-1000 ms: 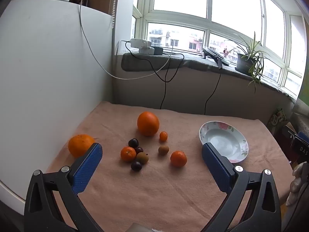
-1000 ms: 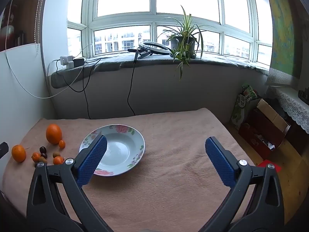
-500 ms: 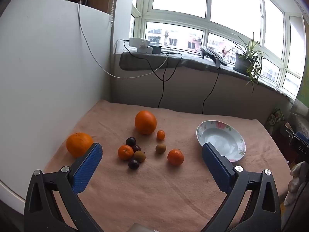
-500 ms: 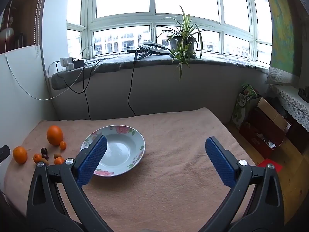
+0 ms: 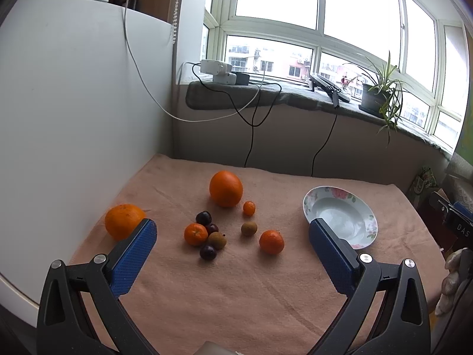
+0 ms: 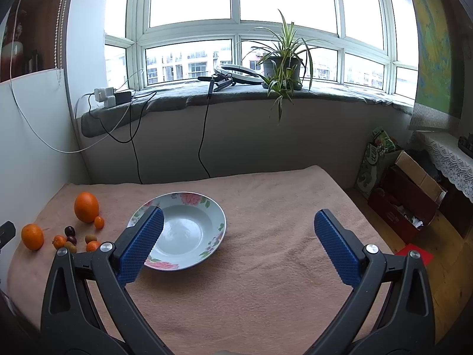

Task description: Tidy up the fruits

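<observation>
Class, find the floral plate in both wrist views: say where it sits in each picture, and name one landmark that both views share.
Left wrist view: the floral plate lies right of centre, partly behind the left tool's right finger.
Right wrist view: the floral plate lies left of centre, partly behind the right tool's left finger.
Shared landmark: the largest orange, left of the plate in both.

A floral-rimmed bowl [image 5: 340, 219], empty and upright, sits at 3 o'clock of the scattered fruit. Two large oranges [image 5: 226, 188] lie at 12 and 9 o'clock; small tangerines [image 5: 271, 241], dark plums [image 5: 203, 217] and brown longans [image 5: 248, 228] cluster between.
</observation>
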